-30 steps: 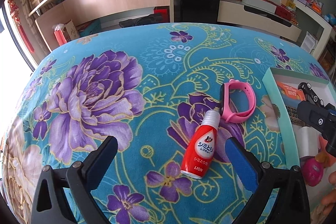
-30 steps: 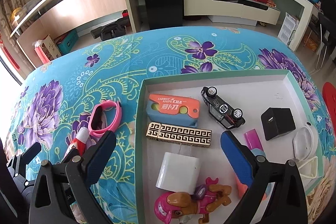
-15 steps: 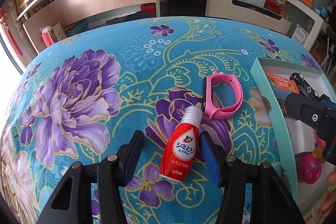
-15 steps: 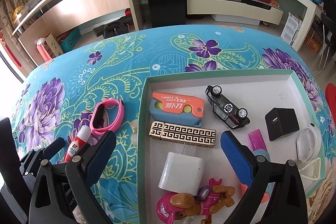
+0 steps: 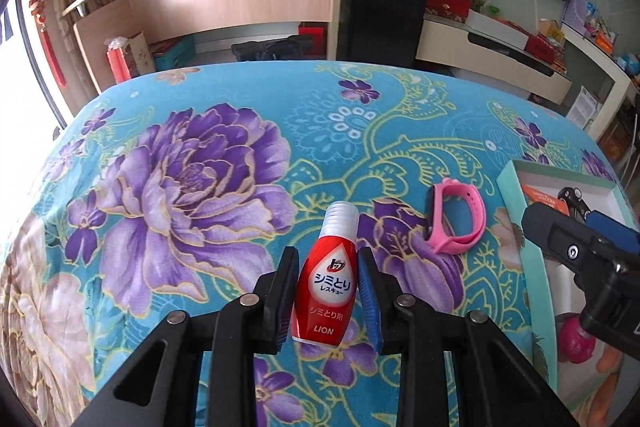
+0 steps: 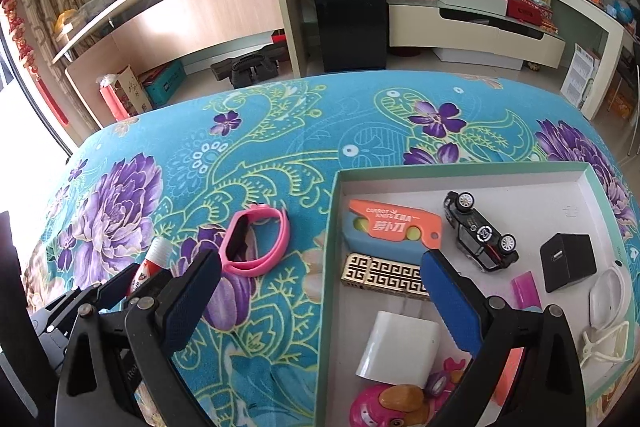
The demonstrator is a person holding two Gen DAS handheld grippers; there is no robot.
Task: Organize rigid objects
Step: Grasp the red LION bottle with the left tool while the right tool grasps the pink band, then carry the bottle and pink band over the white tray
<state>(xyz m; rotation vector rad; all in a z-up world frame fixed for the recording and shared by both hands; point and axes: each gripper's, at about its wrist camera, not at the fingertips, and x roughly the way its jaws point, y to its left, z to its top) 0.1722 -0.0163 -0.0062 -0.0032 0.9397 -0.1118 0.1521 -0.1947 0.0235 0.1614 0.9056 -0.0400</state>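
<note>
My left gripper [image 5: 328, 291] is shut on a small red bottle [image 5: 326, 287] with a clear cap and LION label, held upright over the floral cloth; it also shows in the right wrist view [image 6: 150, 265]. A pink wristband [image 5: 458, 217] lies on the cloth to its right, also in the right wrist view [image 6: 256, 243]. My right gripper [image 6: 320, 303] is open and empty, hovering over the left rim of the green-edged tray [image 6: 460, 169].
The tray holds an orange carrot knife [image 6: 394, 223], a black toy car [image 6: 480, 231], a gold patterned bar [image 6: 384, 273], a white block [image 6: 400, 351], a black cube [image 6: 568, 261], a pink toy [image 6: 388, 405] and white pieces. Shelves and furniture stand beyond the table.
My left gripper closed from wide open onto the red bottle and raised it upright. The right gripper stayed open and shifted slightly left toward the tray's edge.
</note>
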